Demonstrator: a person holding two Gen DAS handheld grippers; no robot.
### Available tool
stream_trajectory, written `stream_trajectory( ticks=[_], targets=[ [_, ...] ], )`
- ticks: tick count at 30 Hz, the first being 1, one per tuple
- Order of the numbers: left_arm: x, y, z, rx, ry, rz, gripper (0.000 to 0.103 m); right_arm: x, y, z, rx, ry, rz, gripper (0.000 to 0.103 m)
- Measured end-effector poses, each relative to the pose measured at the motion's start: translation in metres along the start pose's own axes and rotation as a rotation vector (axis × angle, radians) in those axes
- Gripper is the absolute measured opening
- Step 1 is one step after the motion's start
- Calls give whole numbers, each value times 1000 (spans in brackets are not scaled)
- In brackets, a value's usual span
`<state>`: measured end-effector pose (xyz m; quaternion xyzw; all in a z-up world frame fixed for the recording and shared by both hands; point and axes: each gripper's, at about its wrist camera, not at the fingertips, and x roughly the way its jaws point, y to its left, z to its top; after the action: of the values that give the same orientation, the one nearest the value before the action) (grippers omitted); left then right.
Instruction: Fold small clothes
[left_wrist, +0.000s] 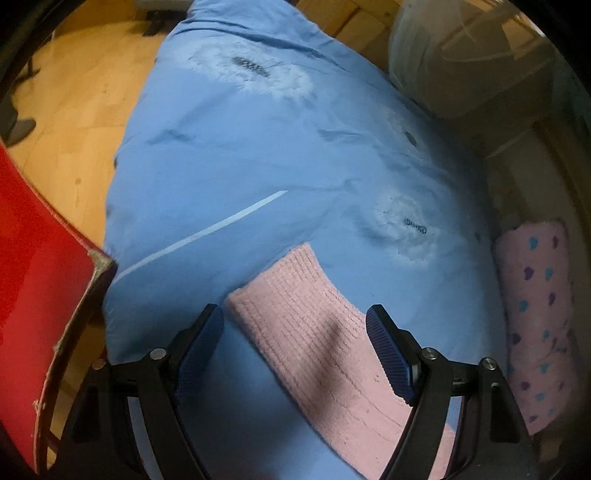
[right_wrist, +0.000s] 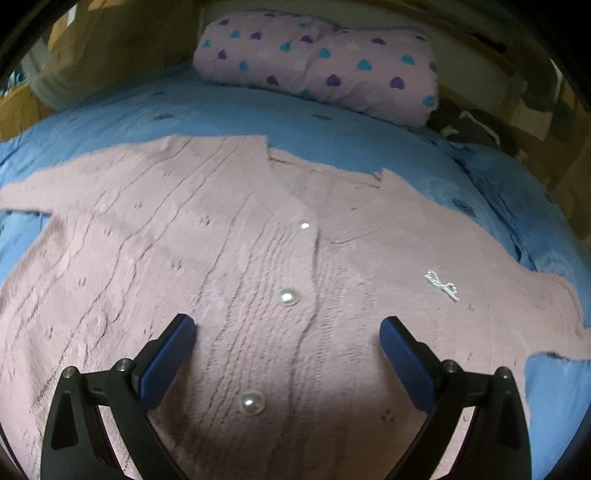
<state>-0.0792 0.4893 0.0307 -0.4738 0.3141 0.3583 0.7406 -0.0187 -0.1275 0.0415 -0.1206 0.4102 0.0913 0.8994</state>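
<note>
Cardigan (right_wrist: 184, 240), pink knit, lies flat and face up on the blue duvet (right_wrist: 332, 129), buttoned with pearl buttons (right_wrist: 287, 296) down the middle. One sleeve (left_wrist: 314, 317) stretches out over the duvet under my left gripper (left_wrist: 295, 350), whose jaws stand partly apart on either side of it with nothing pinched. My right gripper (right_wrist: 288, 354) hangs over the chest, jaws wide, holding nothing. Far off, a heart-print roll (right_wrist: 317, 62) sits by the bed edge. Judging by the look, the knit is soft, light and stretchy and will sag when lifted. Best hold: sleeve cuff and shoulder seam, clear of the buttons and the small bow (right_wrist: 441, 284).
</note>
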Motion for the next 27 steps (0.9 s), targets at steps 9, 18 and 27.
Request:
stream_trajectory(
  ticks=[9, 18, 27],
  targets=[
    [-9, -11, -6, -23, 41, -151, 0, -4, 0, -3, -4, 8, 7, 102],
    [-88, -110, -84, 497, -84, -417, 0, 0, -9, -3, 31, 26, 26, 102],
    [-112, -181, -278, 1020, -38, -543, 0, 6, -17, -5, 73, 49, 70, 102]
  ],
)
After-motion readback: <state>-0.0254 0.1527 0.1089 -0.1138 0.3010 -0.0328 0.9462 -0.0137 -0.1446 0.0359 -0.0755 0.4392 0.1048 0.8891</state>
